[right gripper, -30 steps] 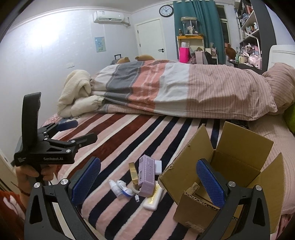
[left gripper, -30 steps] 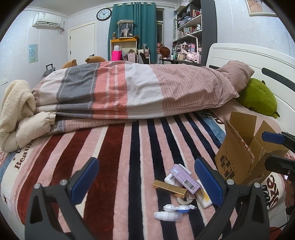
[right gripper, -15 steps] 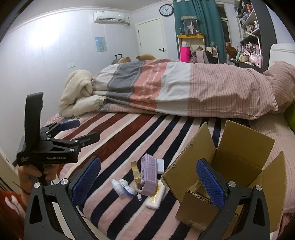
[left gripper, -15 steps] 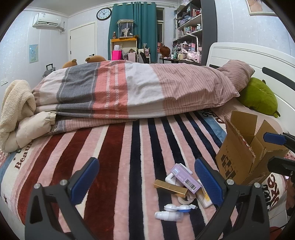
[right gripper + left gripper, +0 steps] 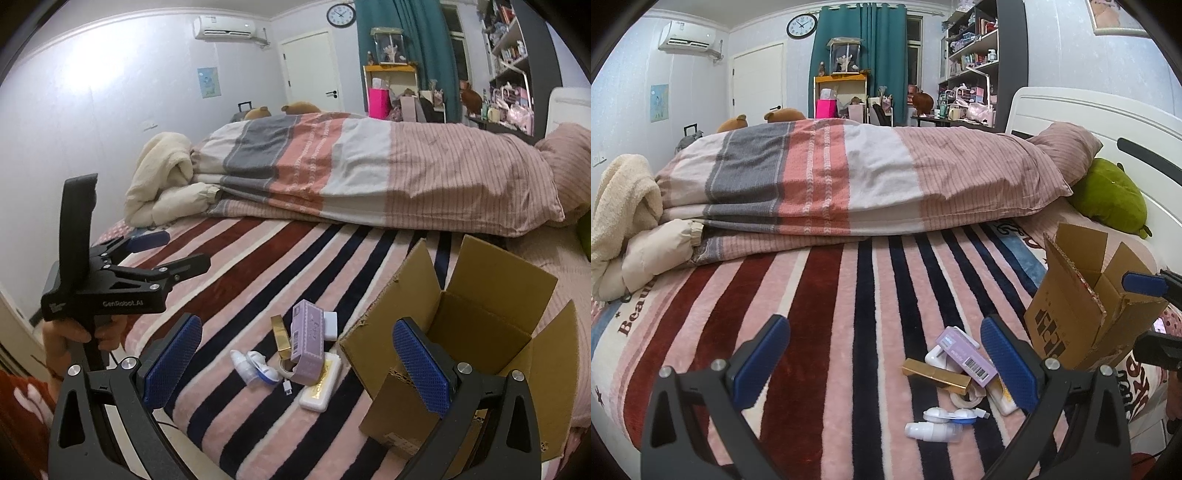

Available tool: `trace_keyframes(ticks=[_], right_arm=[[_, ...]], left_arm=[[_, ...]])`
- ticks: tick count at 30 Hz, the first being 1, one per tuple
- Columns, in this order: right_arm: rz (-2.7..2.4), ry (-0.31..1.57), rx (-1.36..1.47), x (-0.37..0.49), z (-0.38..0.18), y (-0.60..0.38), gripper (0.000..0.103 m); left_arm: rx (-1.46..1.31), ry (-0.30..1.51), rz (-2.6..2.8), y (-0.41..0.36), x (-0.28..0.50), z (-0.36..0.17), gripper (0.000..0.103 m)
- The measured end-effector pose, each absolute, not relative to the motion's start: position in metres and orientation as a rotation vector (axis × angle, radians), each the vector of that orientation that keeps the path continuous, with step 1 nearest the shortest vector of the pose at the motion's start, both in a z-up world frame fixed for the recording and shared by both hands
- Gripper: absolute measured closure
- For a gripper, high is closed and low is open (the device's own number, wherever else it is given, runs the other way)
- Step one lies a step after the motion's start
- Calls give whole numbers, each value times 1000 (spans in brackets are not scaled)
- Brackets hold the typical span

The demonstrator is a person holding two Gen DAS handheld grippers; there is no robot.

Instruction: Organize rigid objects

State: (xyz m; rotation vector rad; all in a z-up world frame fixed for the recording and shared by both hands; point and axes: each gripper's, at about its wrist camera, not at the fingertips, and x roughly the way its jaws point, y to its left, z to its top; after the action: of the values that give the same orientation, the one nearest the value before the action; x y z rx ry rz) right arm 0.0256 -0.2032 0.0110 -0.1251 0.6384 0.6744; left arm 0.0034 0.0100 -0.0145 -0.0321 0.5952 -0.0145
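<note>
Left hand-held gripper [image 5: 884, 356] above bed [image 5: 820, 295], blue pads wide apart, nothing between. Right hand-held gripper [image 5: 297, 356] likewise spread, empty. Hand [image 5: 79, 338] grips left unit's handle at bed edge.

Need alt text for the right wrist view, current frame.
An open, empty right claw hovers over a striped blanket where a small pile of items, including a purple box and a gold box, lies beside an open cardboard box. At left, a hand holds the left claw, also open; a folded duvet lies behind.
</note>
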Motion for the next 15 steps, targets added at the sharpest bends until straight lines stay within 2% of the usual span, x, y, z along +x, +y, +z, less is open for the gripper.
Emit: trace_keyframes(ticks=[2, 4, 7, 9, 11, 15], right_arm=[[672, 624, -145, 22, 12, -198, 2], [663, 608, -185, 18, 13, -188, 9], [665, 599, -239, 13, 10, -170, 29], [689, 612, -259, 14, 6, -158, 47], [721, 643, -281, 16, -5, -142, 55], [758, 756, -303, 31, -37, -114, 62]], left_arm=[[-39, 596, -21, 16, 4, -17, 0], [-54, 594, -19, 24, 5, -20, 0], [-54, 593, -20, 35, 6, -24, 0], [-57, 599, -16, 43, 8, -29, 0], [-55, 606, -13, 51, 9, -36, 0], [-41, 647, -12, 60, 16, -52, 0]])
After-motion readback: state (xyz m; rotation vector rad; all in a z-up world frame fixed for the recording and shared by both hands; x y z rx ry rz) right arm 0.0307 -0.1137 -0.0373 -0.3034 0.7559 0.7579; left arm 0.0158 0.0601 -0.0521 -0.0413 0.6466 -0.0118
